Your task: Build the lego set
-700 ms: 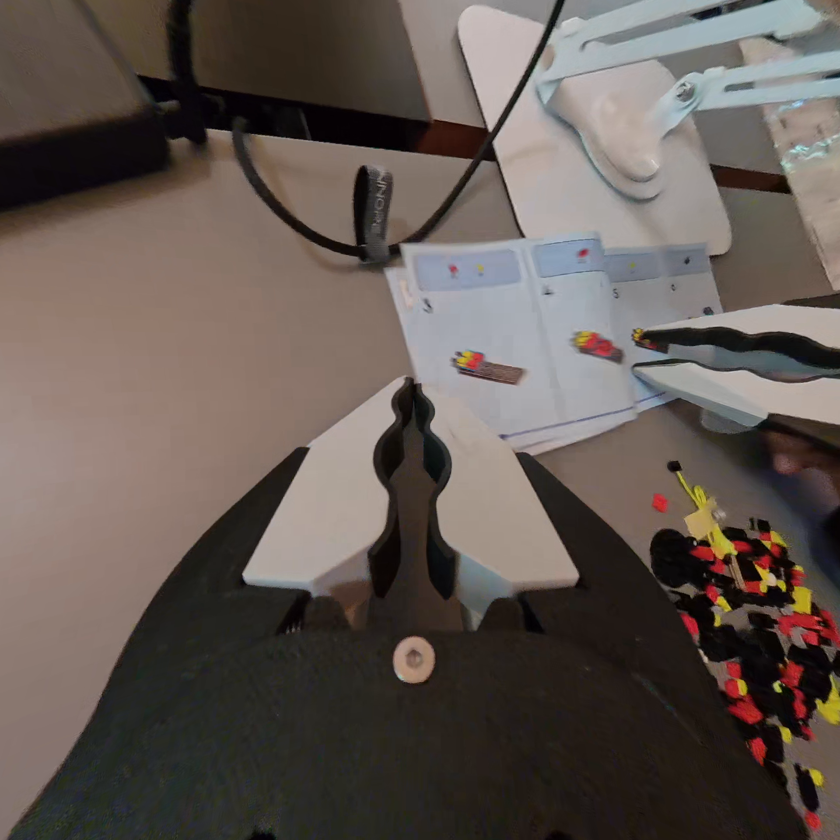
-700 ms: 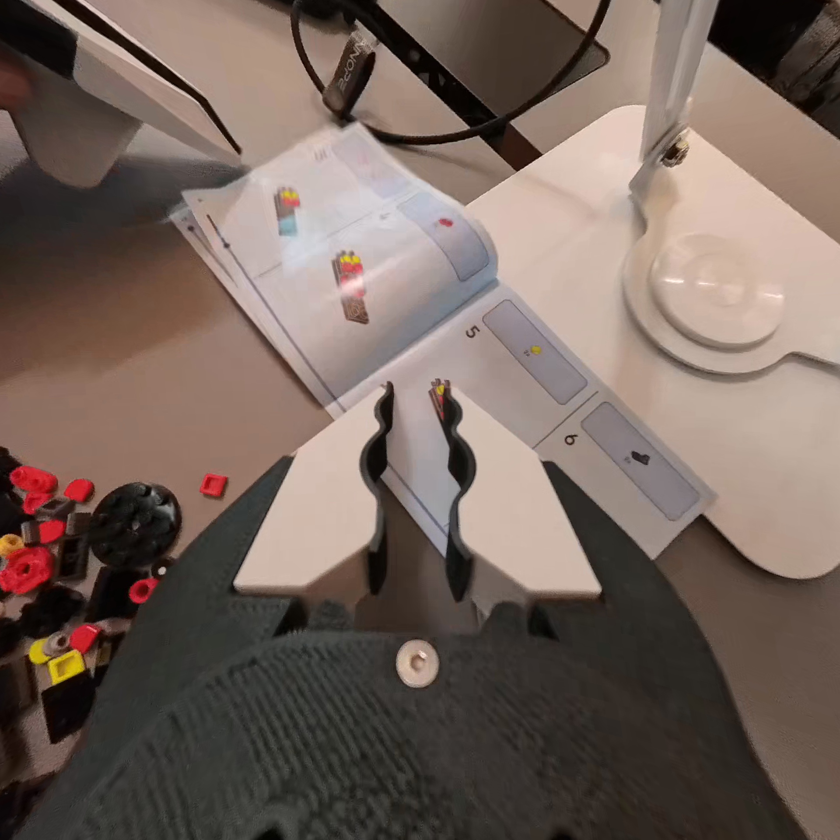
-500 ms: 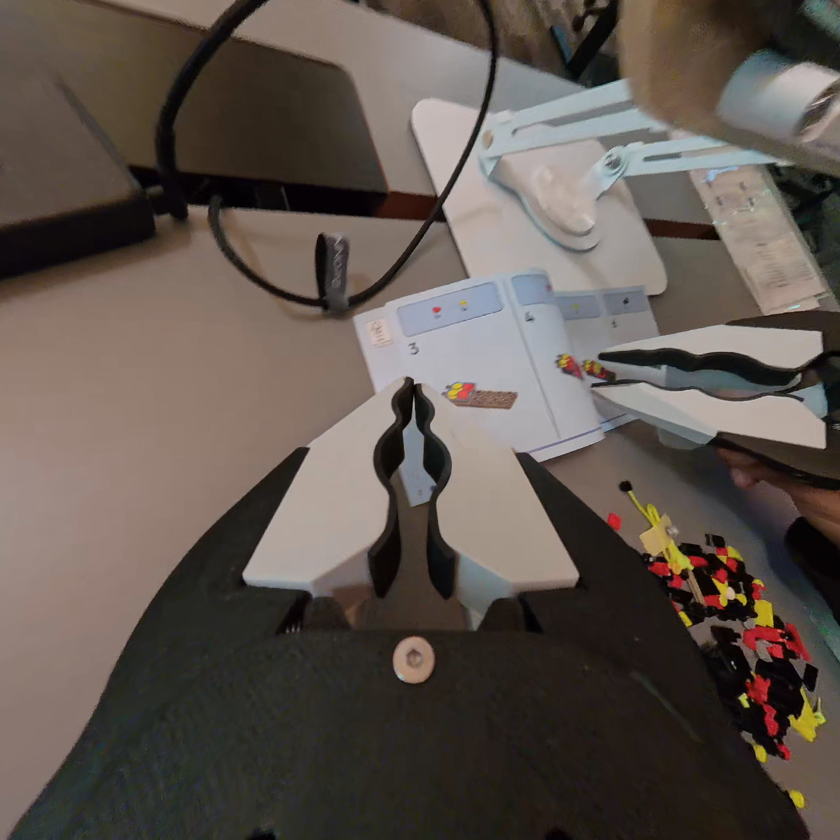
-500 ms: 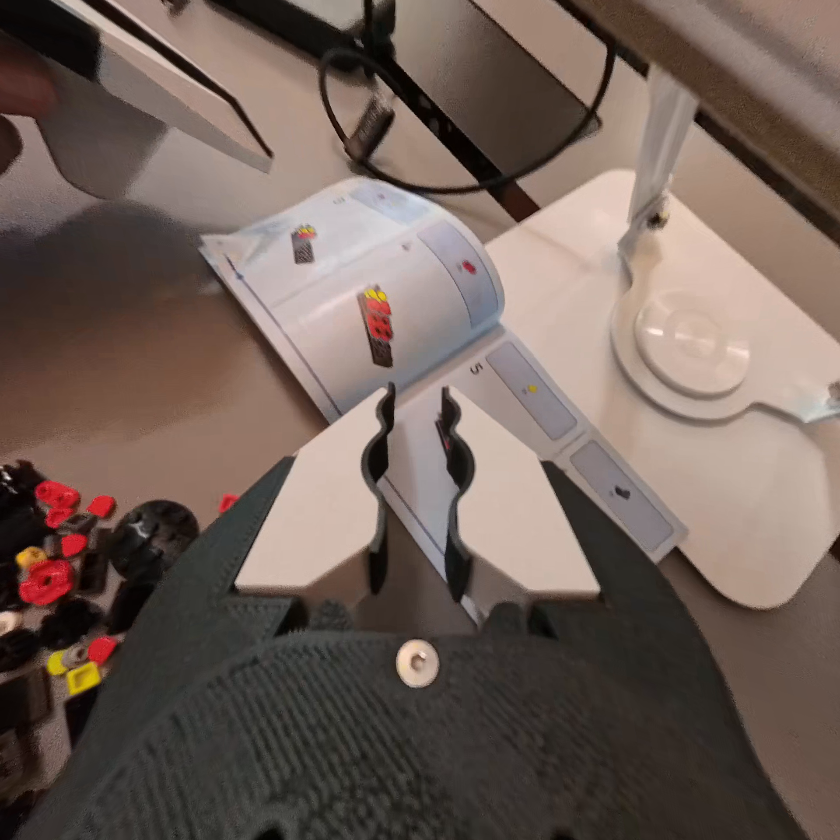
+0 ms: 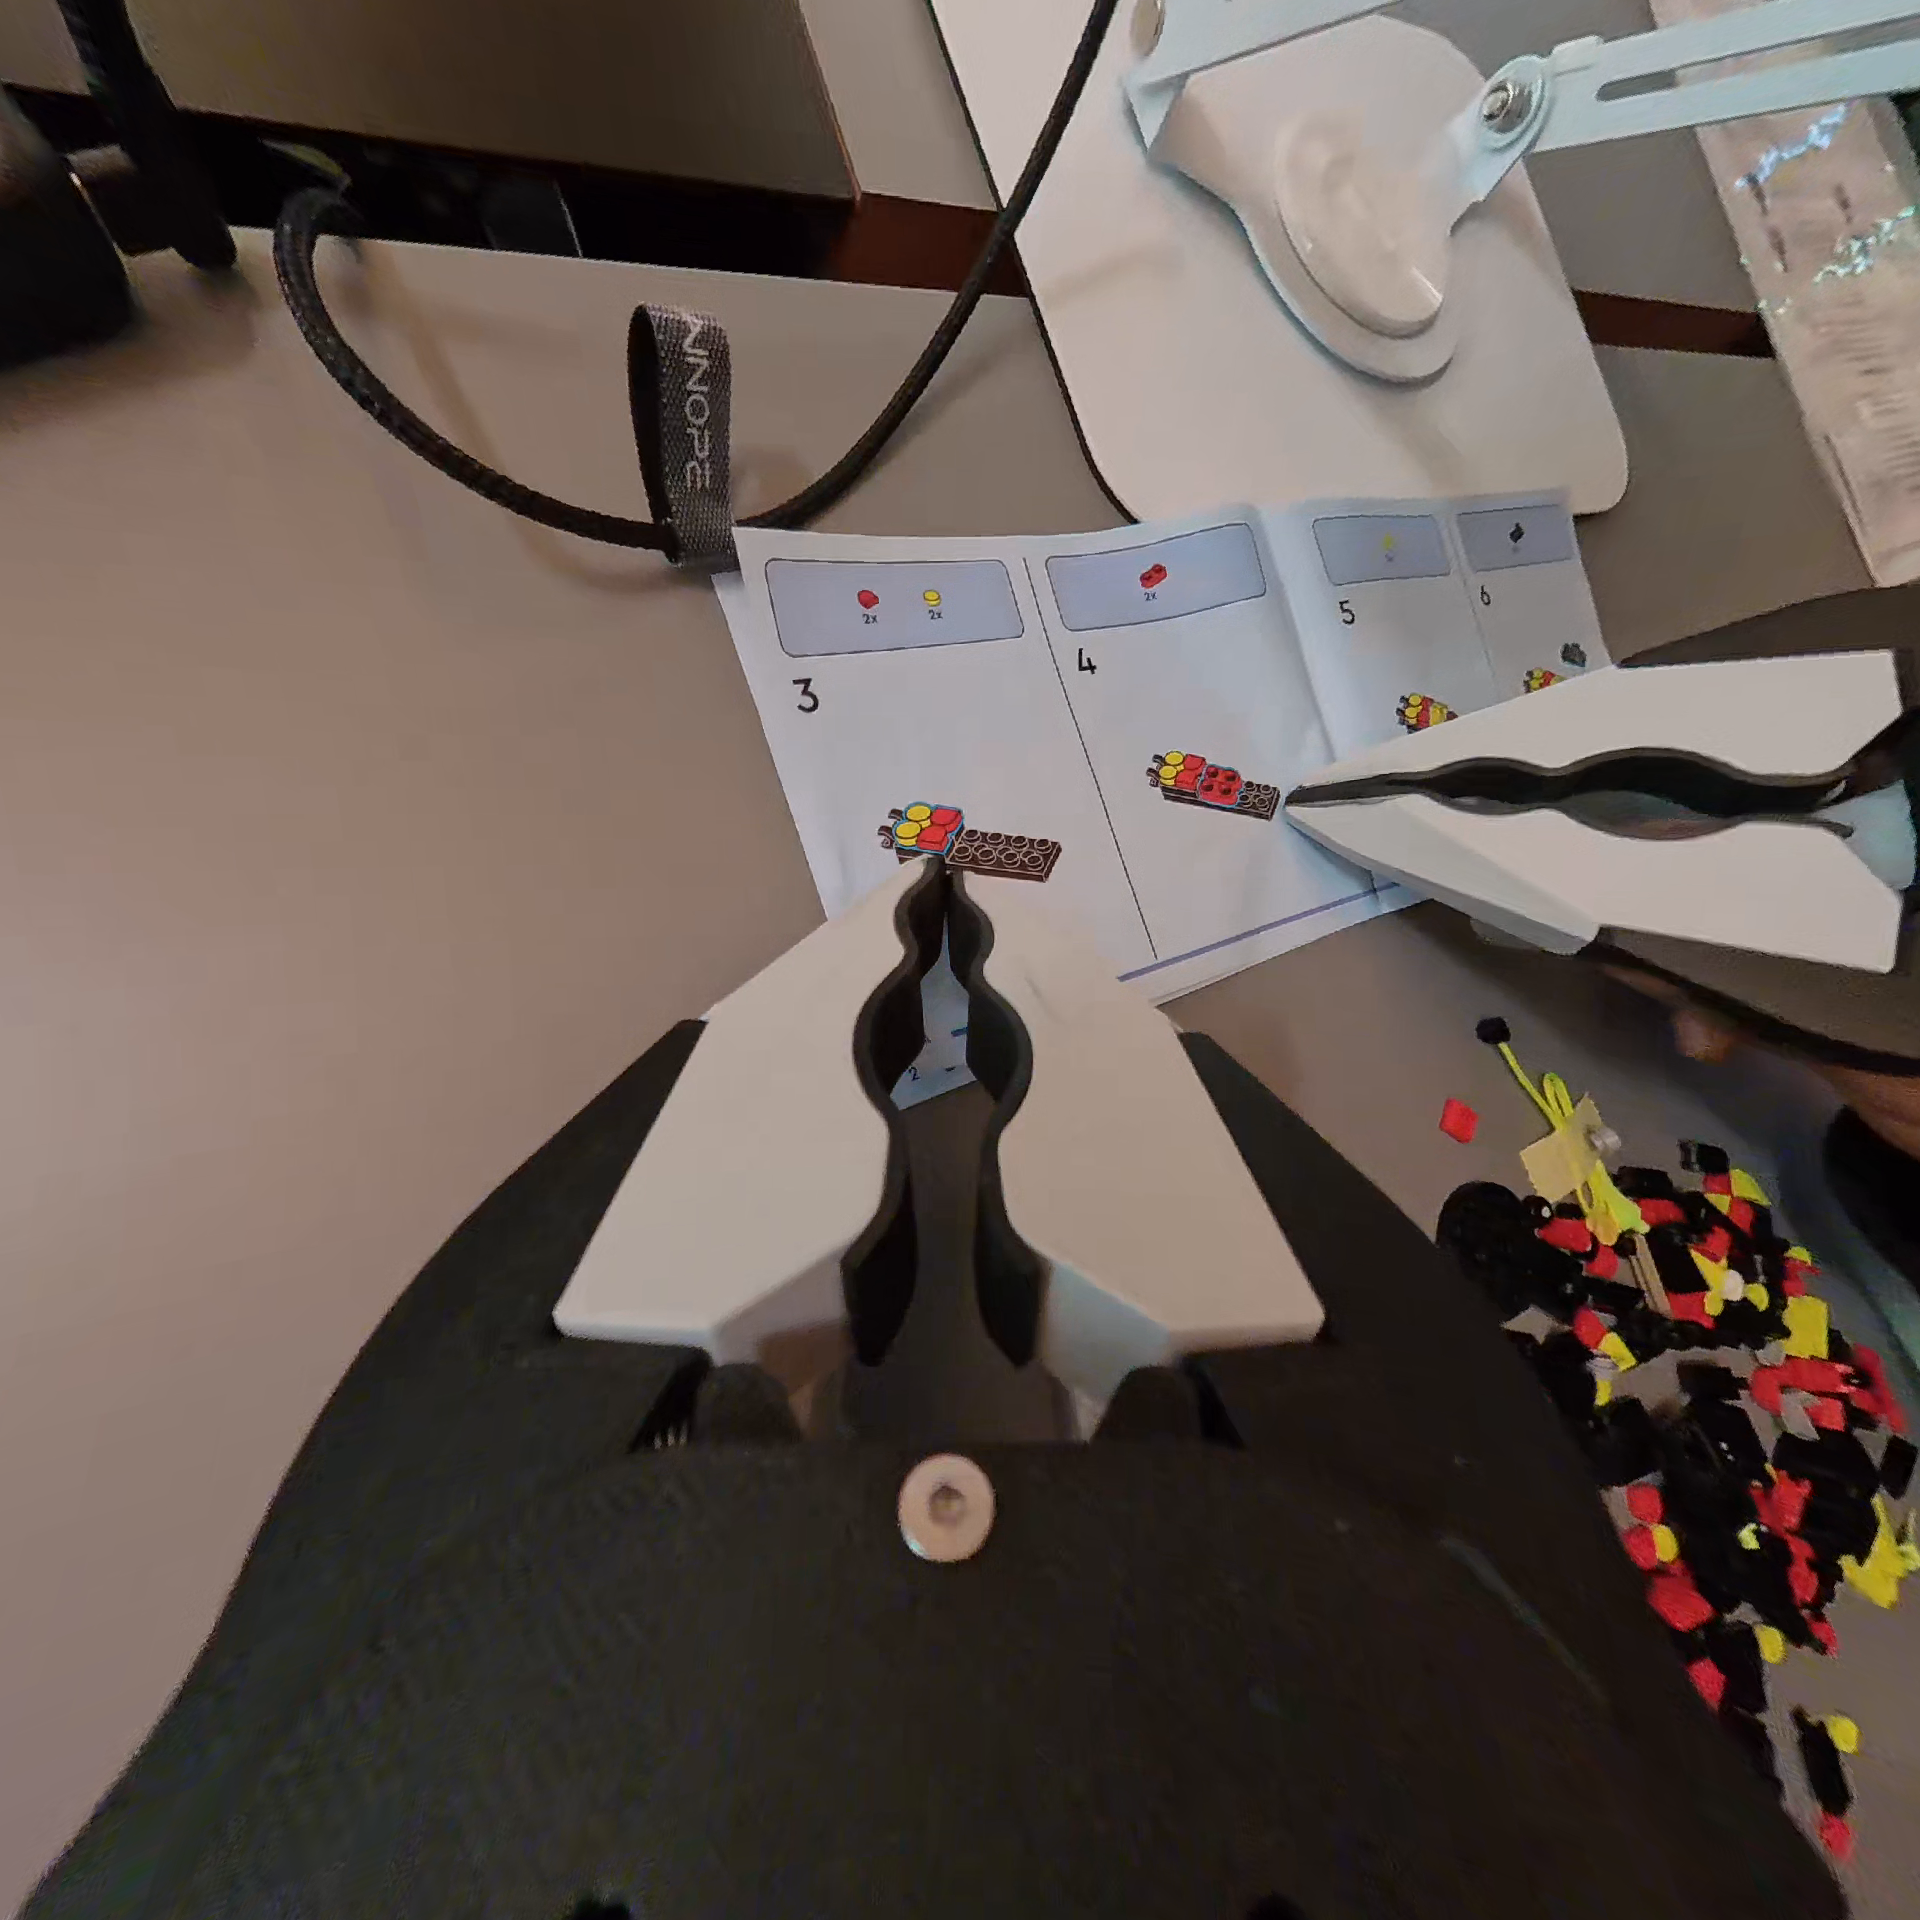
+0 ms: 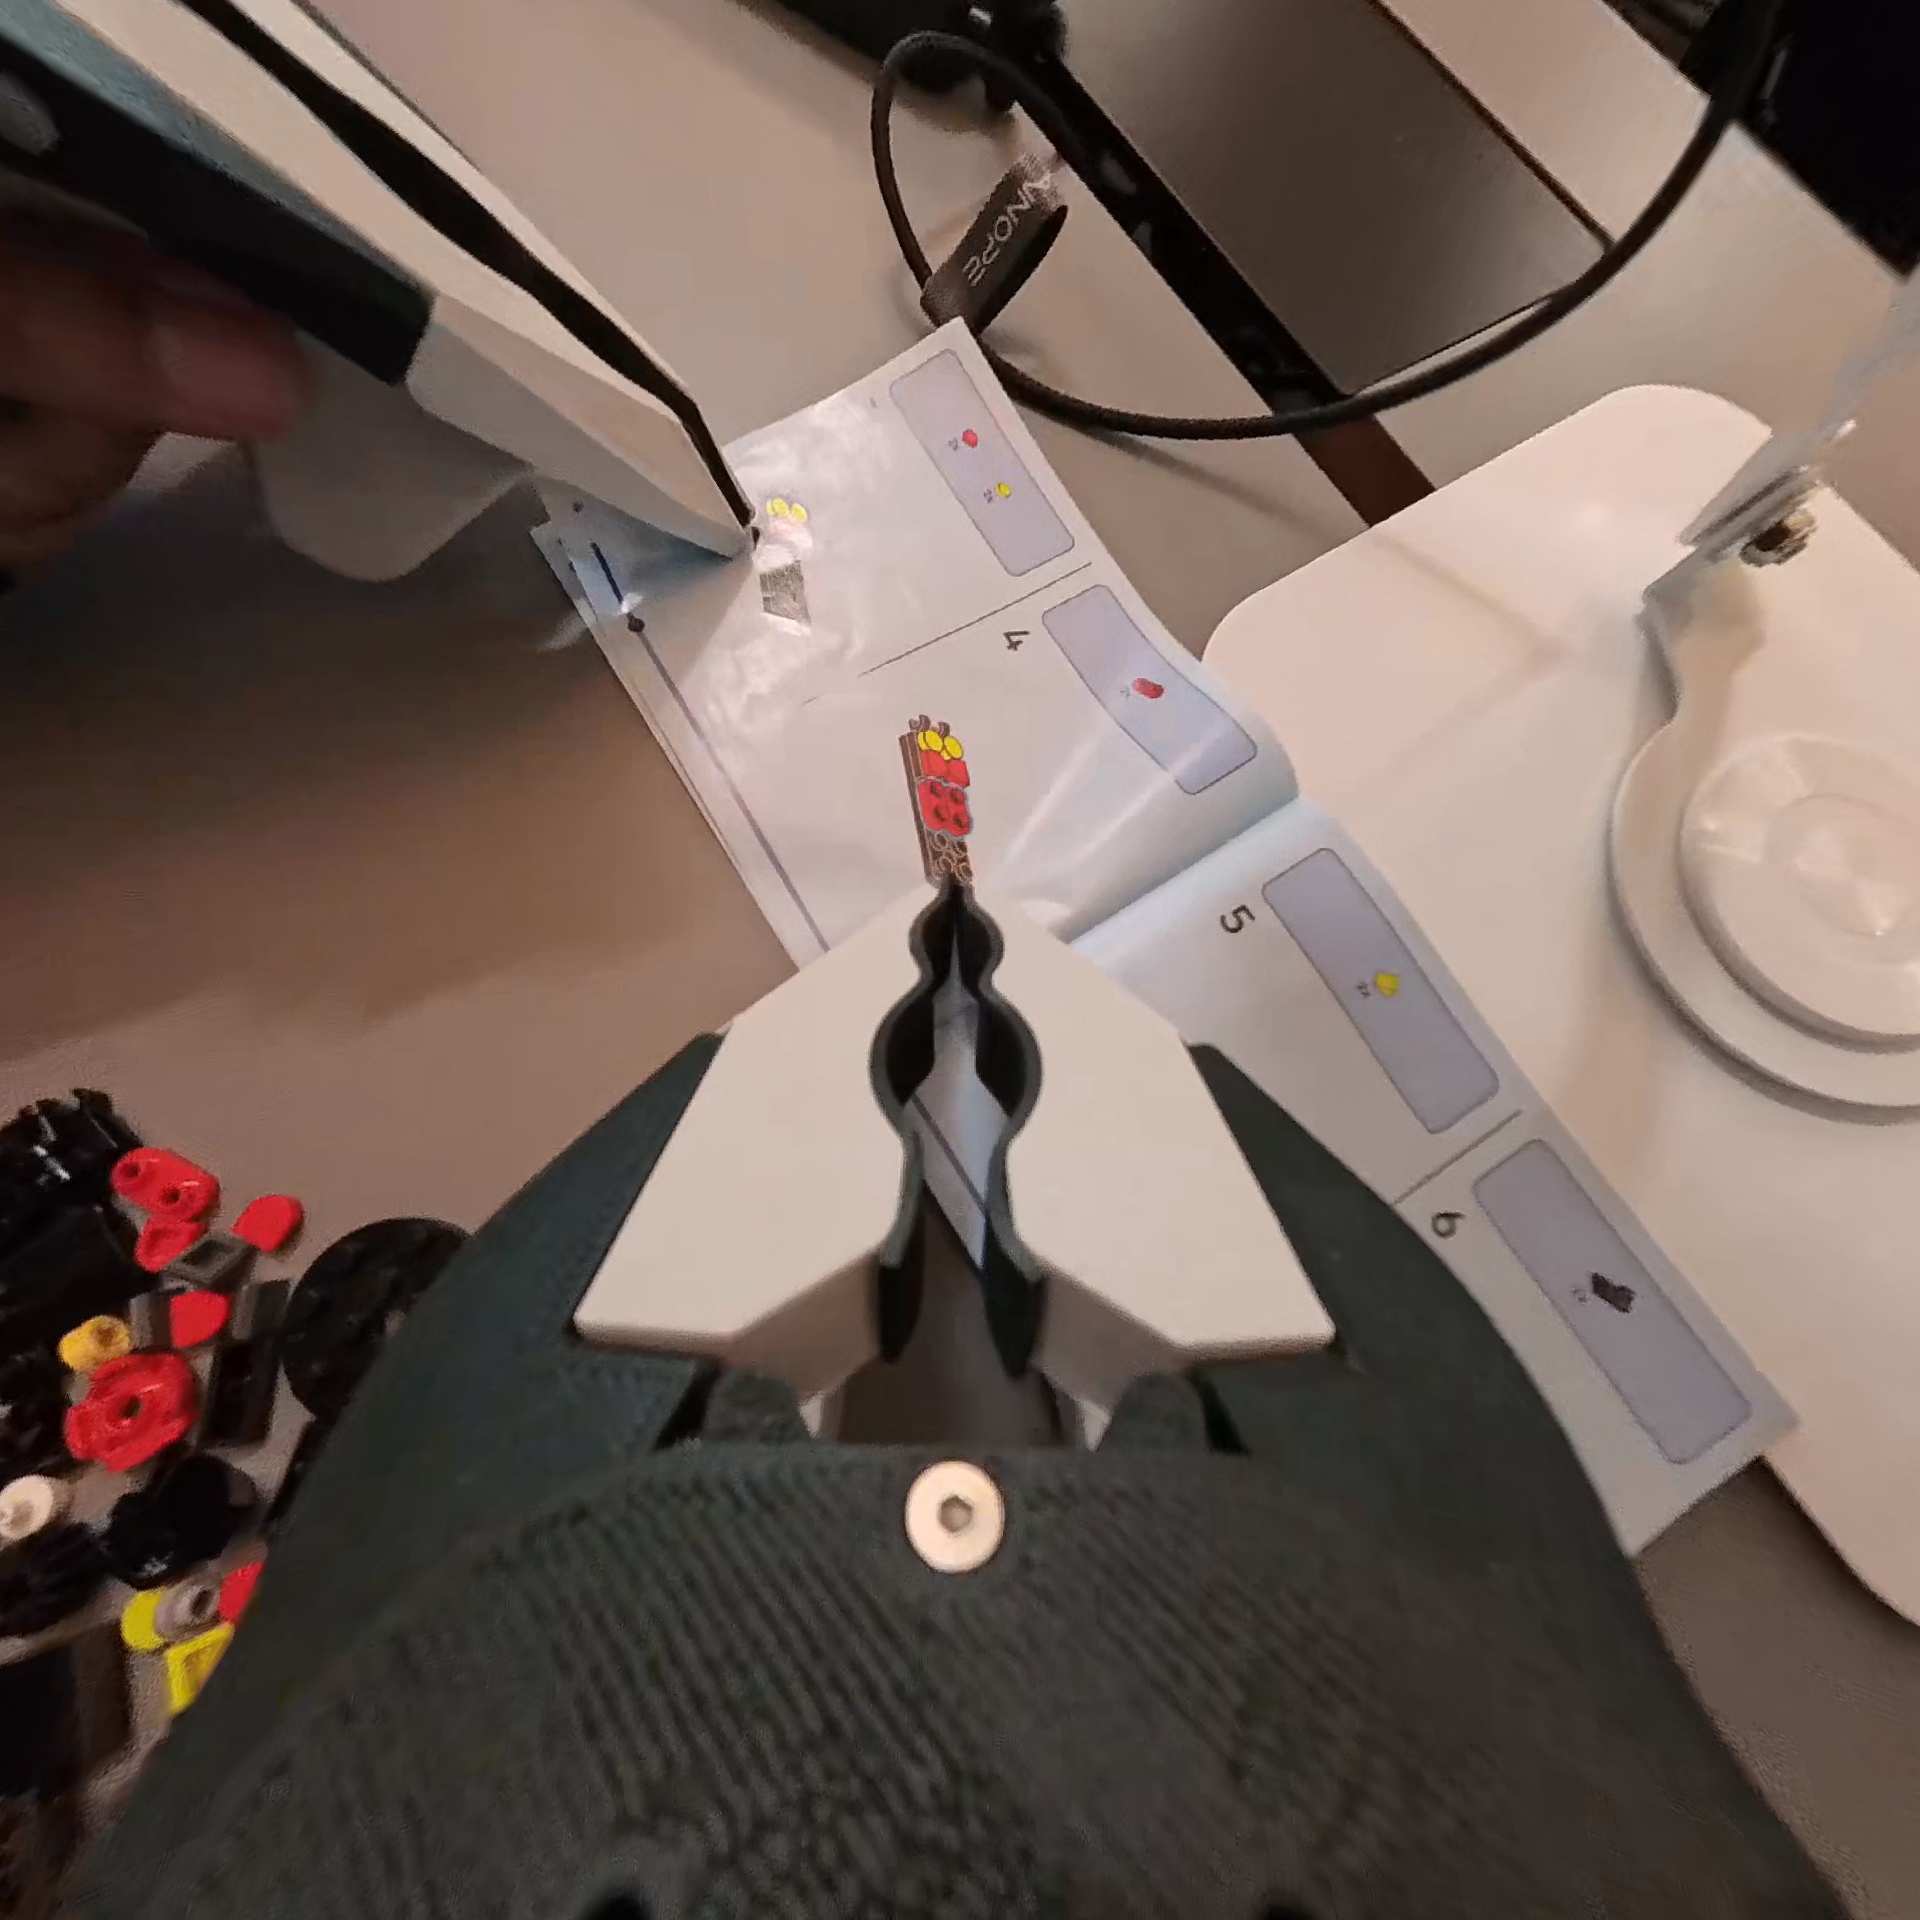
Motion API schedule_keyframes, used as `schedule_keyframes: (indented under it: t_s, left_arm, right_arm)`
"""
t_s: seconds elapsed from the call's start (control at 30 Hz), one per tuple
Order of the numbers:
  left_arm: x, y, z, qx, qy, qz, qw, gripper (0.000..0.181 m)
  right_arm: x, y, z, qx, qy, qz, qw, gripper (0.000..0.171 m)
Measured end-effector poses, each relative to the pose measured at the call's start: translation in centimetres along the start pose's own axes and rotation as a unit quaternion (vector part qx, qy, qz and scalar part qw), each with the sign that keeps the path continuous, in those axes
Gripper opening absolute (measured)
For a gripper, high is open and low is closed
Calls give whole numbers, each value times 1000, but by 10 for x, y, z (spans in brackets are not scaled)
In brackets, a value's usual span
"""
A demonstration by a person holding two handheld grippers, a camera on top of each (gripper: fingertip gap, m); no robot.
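An open instruction booklet point(image 5: 997, 727) lies on the tan table; it also shows in the right wrist view point(image 6: 862, 665). My left gripper point(image 5: 935, 873) is shut and empty, its tips resting on the booklet's left page. It shows in the right wrist view point(image 6: 743, 530) at the upper left. My right gripper point(image 6: 951, 899) is shut and empty, its tips on the page to the right of that. It enters the left wrist view point(image 5: 1294, 795) from the right. A pile of red, yellow and black lego pieces point(image 5: 1714, 1371) lies right of the left gripper, and in the right wrist view point(image 6: 135, 1351) at the lower left.
A white lamp base point(image 5: 1299, 260) stands behind the booklet, with its far edge under the booklet's right end point(image 6: 1558, 727). A black cable with a grey strap point(image 5: 681, 436) loops behind the booklet. One red piece point(image 5: 1458, 1120) lies apart from the pile. A hand point(image 6: 94, 374) holds the left gripper. Across from one pair of fingers to the other is roughly 9 centimetres.
My right gripper has shut; its jaws stood apart before. Both grippers have come down onto the booklet, and the curled page now lies flatter.
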State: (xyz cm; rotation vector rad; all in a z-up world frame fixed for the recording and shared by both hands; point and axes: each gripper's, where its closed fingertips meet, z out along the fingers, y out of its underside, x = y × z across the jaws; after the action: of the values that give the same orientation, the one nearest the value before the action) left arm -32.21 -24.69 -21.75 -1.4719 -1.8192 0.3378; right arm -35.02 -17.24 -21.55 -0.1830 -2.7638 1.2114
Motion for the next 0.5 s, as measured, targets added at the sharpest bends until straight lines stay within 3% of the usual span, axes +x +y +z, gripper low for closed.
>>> schedule_keyframes:
  t_s: [0.03, 0.23, 0.5]
  left_arm:
    - [0, 0, 0, 0, -5, 9, 1000, 0]
    - [11, 5, 2, -6, 10, 19, 1000, 0]
    - [48, 16, 13, -21, 24, 77, 997, 0]
  right_arm:
    - [1, 0, 0, 0, -5, 12, 1000, 0]
    - [13, 11, -10, -21, -22, 84, 996, 0]
    - [24, 36, -36, -70, -9, 105, 992, 0]
